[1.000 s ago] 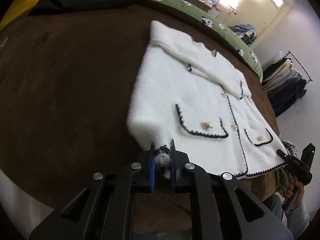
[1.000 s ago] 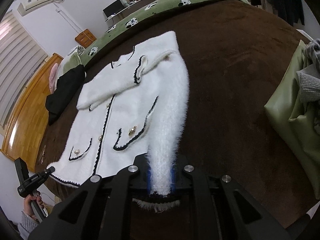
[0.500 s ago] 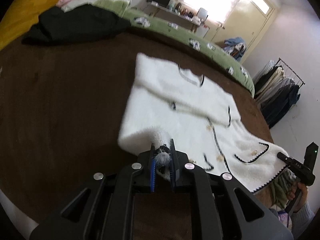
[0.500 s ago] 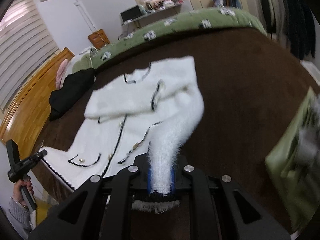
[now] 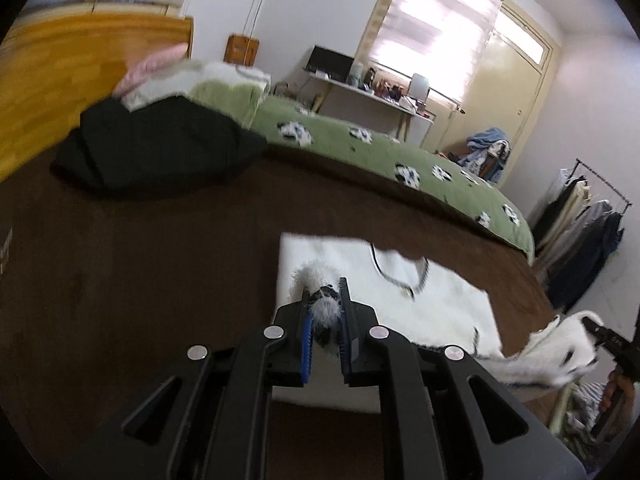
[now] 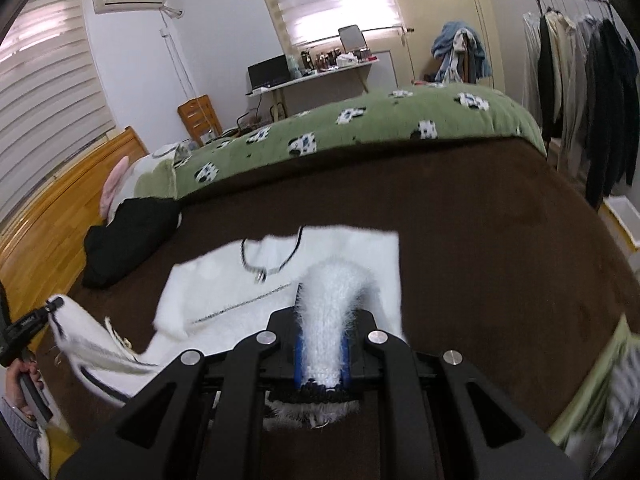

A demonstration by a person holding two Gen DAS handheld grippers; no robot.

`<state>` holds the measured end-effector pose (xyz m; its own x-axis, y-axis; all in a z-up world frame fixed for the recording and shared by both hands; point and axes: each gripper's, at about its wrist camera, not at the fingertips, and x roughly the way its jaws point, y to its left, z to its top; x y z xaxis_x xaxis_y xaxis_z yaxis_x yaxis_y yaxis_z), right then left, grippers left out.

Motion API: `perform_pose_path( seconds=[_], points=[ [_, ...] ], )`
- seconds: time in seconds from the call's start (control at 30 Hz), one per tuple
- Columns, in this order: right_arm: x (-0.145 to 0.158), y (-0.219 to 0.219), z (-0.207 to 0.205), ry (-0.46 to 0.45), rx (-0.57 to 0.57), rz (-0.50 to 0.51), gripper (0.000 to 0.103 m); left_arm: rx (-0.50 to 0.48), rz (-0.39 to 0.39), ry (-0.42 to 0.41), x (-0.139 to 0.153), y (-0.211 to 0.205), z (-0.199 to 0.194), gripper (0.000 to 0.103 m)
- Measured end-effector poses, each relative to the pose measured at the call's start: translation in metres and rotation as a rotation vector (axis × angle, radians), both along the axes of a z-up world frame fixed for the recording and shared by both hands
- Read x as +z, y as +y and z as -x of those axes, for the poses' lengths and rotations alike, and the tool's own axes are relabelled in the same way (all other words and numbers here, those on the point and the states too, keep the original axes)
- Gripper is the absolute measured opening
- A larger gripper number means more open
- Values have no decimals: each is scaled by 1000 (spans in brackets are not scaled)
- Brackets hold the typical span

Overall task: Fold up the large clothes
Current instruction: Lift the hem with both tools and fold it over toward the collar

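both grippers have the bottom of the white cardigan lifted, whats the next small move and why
Probably carry both grips forward toward the collar and lower them. The left gripper and right gripper are each shut on the white cardigan; its lower part is raised while the collar end lies flat on the brown blanket, so laying it over would fold it in half.

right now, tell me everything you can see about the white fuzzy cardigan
The white fuzzy cardigan looks like soft, hairy knit with thin black trim along the neckline and front edges, plus small gold buttons. Its upper part lies on the brown bedspread, neckline toward the green blanket. The lower end is raised off the bed. The right gripper is shut on a fluffy white fold of it with a black-trimmed edge; the left gripper pinches a black-trimmed bit. The picture is motion-blurred, so finer details are unclear.
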<state>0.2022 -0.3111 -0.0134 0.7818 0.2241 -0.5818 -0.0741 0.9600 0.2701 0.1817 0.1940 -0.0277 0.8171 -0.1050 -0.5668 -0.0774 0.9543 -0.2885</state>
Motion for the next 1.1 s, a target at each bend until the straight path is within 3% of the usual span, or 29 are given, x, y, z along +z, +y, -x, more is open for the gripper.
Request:
perform_pose_path(
  seconds=[0.13,0.3,0.43,0.57,0.8,1.03,1.1],
  points=[
    [-3,1,-57,-6,-19,16,13,22,-108,-22,6,-8,-60,13],
    [-28,1,-133,19,-41,33,13,14,-142,-10,-2,-8,-134,13],
    [-62,8,-190,64,-33,71,13,-24,-221,18,-31,-27,-197,13],
    [-103,11,-227,116,-49,103,13,-15,-236,65,-72,-32,-238,13],
    [-159,5,-241,188,-59,95,14,35,-215,138,-138,-18,-256,14],
    [-164,1,-242,190,-66,73,16,9,-252,147,-143,-21,-268,15],
    [-161,0,-242,192,-59,67,25,9,-255,156,-140,-21,-272,19]
  ],
)
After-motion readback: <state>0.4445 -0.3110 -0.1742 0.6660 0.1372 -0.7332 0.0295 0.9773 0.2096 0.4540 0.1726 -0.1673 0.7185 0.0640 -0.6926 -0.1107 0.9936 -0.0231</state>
